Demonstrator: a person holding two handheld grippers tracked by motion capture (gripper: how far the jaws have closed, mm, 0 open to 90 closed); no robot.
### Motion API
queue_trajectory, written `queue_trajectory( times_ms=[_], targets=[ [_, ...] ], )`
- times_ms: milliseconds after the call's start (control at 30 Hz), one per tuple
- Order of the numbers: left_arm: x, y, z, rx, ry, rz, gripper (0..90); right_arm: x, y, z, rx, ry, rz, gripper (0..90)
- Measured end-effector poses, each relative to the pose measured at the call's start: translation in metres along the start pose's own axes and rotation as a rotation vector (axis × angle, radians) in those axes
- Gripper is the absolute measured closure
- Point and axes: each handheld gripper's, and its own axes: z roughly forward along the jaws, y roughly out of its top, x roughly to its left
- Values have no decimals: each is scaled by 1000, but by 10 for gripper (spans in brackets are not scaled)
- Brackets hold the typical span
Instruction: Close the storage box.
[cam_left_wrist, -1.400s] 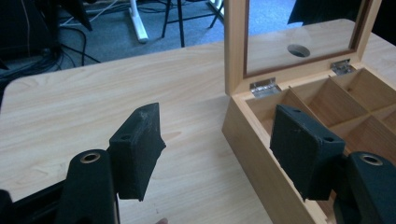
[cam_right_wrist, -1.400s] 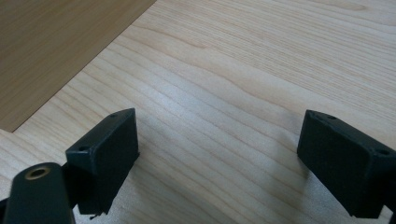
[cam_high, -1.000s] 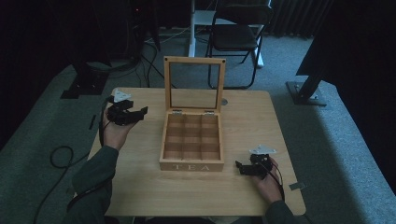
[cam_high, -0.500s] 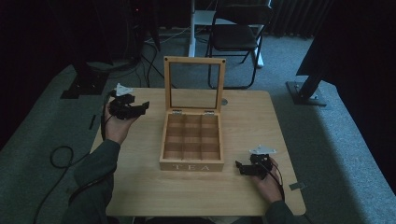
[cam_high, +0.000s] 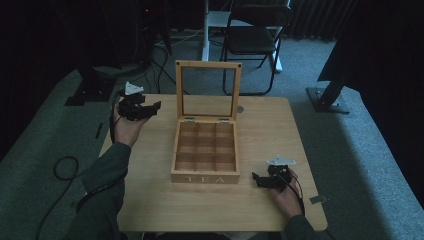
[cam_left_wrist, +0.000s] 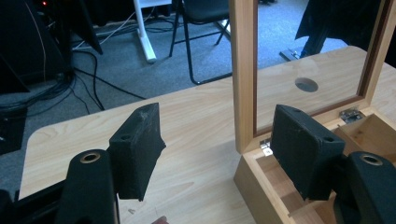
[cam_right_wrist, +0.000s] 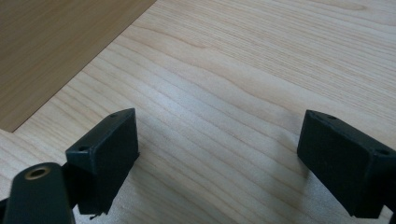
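A wooden tea box (cam_high: 205, 152) marked TEA stands open in the middle of the table, its glass-paned lid (cam_high: 208, 92) upright and its compartments empty. My left gripper (cam_high: 150, 107) is held above the table's far left corner, open, jaws pointing at the lid's left frame (cam_left_wrist: 243, 74). In the left gripper view the jaws stand wide apart with nothing between them (cam_left_wrist: 217, 144). My right gripper (cam_high: 257, 180) rests low on the table just right of the box's front corner, open and empty (cam_right_wrist: 219, 154), with the box wall (cam_right_wrist: 56, 51) at upper left.
The light wooden table (cam_high: 280, 135) has a round hole (cam_high: 240, 108) behind the lid. A folding chair (cam_high: 255, 42) and a white post stand beyond the far edge, with cables on the carpet at left. A dark stand foot (cam_high: 327, 100) lies to the right.
My left gripper has moved slightly farther from me and toward the lid. The right gripper has stayed in place.
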Motion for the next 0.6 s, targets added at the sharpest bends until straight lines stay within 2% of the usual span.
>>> queue_trajectory(
  times_ms=[300,600],
  targets=[
    [-4,12,9,1,0,15,338,0,0,0,0,0,0,122],
    [-10,18,20,5,-5,22,338,0,0,0,0,0,1,122]
  ],
)
